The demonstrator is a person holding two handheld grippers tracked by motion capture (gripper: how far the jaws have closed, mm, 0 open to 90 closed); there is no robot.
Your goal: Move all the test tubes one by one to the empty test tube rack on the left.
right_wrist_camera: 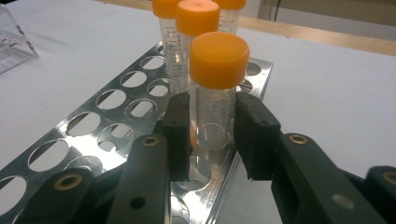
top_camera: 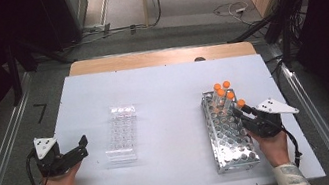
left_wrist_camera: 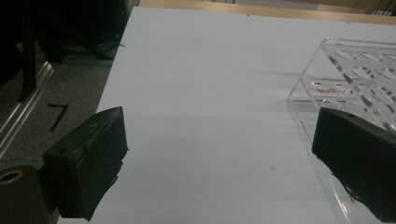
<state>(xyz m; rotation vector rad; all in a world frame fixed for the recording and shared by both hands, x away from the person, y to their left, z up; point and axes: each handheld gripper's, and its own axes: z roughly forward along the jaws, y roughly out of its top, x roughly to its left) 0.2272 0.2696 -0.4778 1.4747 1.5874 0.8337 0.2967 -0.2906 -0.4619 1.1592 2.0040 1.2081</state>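
The tube (right_wrist_camera: 215, 100) between my right hand-held gripper's (right_wrist_camera: 212, 135) jaws is a clear plastic one with an orange screw cap, standing upright in the near corner of the metal rack (top_camera: 228, 132) on the bench (top_camera: 161, 88). I judge it light, stiff and rather slick, so I take it on the bare wall just under the cap, where the cap's rim would stop any slip. The jaws are narrow around it, pads at or almost at its sides. My right hand reaches in low, nearly level. My left hand-held gripper (top_camera: 81, 146) rests wide and empty beside the clear rack (top_camera: 122, 132).
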